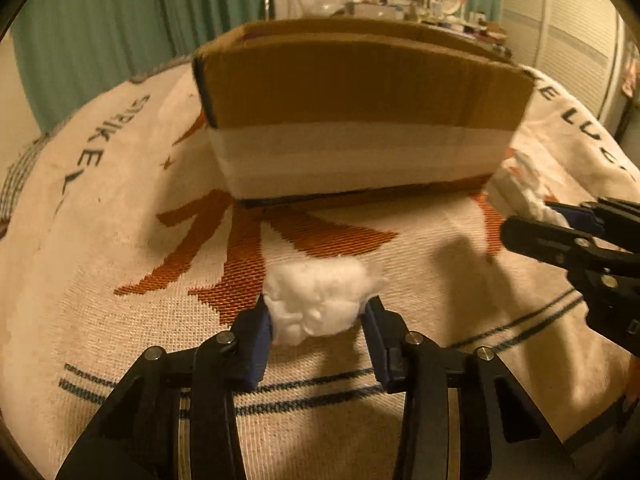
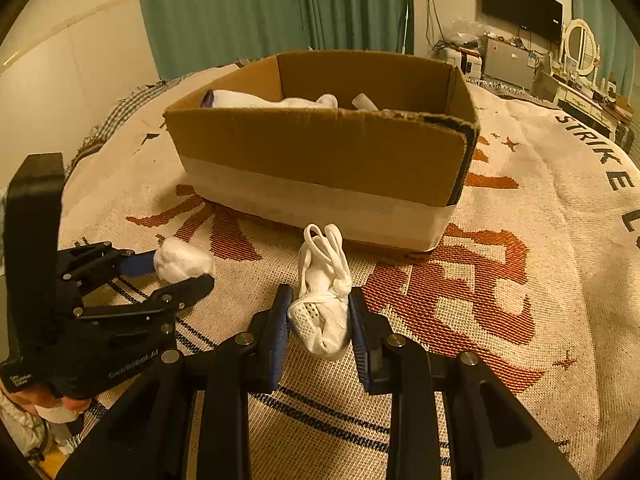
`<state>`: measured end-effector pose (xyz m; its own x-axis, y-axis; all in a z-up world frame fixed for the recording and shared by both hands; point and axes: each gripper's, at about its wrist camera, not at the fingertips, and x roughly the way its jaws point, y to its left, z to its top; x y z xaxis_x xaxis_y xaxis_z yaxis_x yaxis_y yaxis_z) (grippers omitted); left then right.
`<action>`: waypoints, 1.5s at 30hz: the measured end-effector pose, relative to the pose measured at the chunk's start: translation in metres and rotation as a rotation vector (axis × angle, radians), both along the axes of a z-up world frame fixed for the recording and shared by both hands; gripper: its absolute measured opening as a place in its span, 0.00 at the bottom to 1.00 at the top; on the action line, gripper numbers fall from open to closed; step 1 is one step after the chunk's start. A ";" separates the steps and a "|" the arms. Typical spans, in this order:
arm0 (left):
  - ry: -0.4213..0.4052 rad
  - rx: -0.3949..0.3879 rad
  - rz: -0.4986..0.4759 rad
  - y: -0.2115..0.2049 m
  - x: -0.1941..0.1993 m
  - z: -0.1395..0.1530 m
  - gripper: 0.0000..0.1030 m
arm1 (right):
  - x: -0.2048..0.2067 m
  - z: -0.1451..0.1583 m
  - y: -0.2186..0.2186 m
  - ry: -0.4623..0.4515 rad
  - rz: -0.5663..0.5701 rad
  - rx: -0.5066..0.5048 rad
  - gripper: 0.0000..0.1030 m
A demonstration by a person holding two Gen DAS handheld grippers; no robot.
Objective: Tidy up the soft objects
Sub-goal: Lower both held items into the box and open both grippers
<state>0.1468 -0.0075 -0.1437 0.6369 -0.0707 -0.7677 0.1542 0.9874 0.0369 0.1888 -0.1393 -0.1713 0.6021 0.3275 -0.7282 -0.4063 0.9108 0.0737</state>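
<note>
A: State the condition of the left gripper (image 1: pixel 318 312).

B: Its jaws are closed on a wad of white cotton (image 1: pixel 316 300). The blue pads (image 1: pixel 260 336) press the wad from both sides. In the right wrist view the same gripper (image 2: pixel 186 274) sits at the left, above the blanket (image 2: pixel 520 240), with the cotton (image 2: pixel 182 260) between its fingertips.

A: State the condition of the right gripper (image 2: pixel 320 316).

B: Its jaws are closed on a white knotted cloth bundle (image 2: pixel 324 300). One part of the bundle has a perforated mesh surface. Loops of the cloth stick out past the fingertips toward the box (image 2: pixel 320 152). In the left wrist view this gripper (image 1: pixel 560 220) enters from the right edge, with the white bundle (image 1: pixel 524 192) at its tip.

A: Where is the cardboard box?

B: It stands near the middle of the blanket, ahead of both grippers. The top is open. A broad white band runs along the lower part of its near wall. White soft items (image 2: pixel 276 100) lie inside, against the left and back walls. In the left wrist view only the near wall of the box (image 1: pixel 360 92) shows.

A: Describe the surface.

B: A cream woven blanket (image 1: pixel 120 260) with orange figures, dark lettering near its edges and dark stripes near its front edge. Neither held item touches the box.
</note>
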 end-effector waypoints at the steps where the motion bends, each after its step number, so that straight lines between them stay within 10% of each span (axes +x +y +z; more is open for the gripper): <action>1: -0.010 0.000 -0.008 -0.002 -0.004 0.004 0.39 | -0.002 0.001 -0.001 -0.004 -0.001 0.002 0.27; 25: -0.339 -0.055 -0.109 -0.019 -0.057 0.164 0.39 | -0.066 0.144 -0.027 -0.272 -0.052 0.026 0.26; 36: -0.365 -0.071 -0.079 -0.018 0.050 0.204 0.39 | 0.029 0.209 -0.029 -0.329 -0.050 0.080 0.26; 45: -0.279 -0.013 -0.042 -0.020 0.131 0.158 0.39 | 0.131 0.170 -0.018 -0.214 -0.073 0.072 0.26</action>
<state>0.2781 -0.0273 0.0144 0.8198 -0.1100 -0.5619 0.1804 0.9810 0.0712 0.3203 -0.1572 -0.0015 0.7642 0.3242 -0.5576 -0.3530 0.9337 0.0591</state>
